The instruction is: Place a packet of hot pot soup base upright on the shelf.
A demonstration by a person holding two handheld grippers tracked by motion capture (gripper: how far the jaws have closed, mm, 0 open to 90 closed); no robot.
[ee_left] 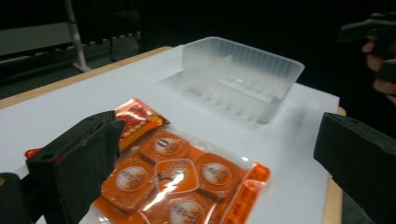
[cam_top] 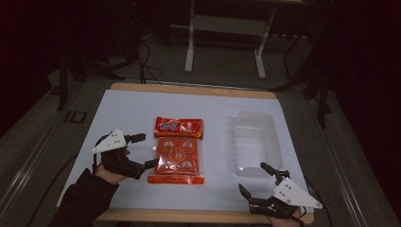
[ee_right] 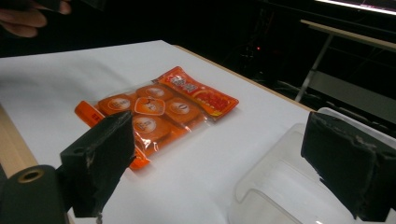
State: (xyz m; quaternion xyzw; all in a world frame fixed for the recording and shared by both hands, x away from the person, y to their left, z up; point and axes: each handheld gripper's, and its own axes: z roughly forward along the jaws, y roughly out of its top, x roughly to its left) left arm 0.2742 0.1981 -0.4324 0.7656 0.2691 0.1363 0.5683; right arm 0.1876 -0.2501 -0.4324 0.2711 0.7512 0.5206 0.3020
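Orange and slick, the packet (cam_top: 178, 151) lies flat mid-table, just beside the left gripper (cam_top: 141, 150), whose jaws stand wide apart and empty. The right gripper (cam_top: 253, 178), jaws also apart, hovers at the near end of the clear tray (cam_top: 270, 142). A pinch on that thin foil edge could slip, and the light tray may skid if nudged.

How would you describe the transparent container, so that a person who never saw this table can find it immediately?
Start from the white sheet that covers the table. On its right half, just beyond the right tongs, stands a clear plastic tray, empty, with raised walls and rounded corners. Its neighbour, the orange snack packet, is flat, opaque and printed; the tray is colourless.
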